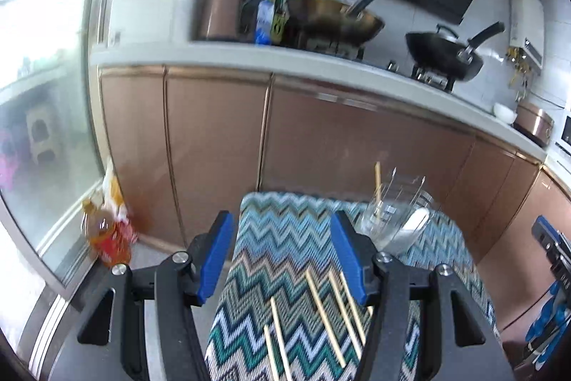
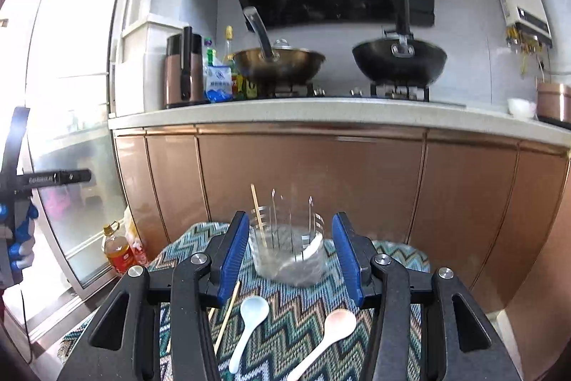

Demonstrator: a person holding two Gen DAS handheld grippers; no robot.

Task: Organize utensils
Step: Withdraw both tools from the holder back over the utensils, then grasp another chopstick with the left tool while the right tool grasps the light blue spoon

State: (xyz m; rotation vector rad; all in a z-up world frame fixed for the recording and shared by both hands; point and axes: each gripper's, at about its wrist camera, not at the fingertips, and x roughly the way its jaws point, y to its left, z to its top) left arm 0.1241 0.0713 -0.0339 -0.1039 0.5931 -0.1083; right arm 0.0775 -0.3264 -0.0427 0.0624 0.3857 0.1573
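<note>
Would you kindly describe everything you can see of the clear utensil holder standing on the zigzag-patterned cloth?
The utensil holder is a clear, round, glass-like cup standing upright on the zigzag cloth, towards its far end, in front of the copper-coloured cabinets. Thin metal wire prongs rise above its rim. One wooden chopstick leans inside at its left, and a white spoon rests against the inner right wall. Both grippers are open and away from it; the right gripper frames it without touching.

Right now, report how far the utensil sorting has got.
Done: one chopstick and a white spoon stand in the clear holder. In hand: nothing; left gripper and right gripper are open. Left: loose chopsticks, blue spoon and pink spoon on the cloth.
</note>
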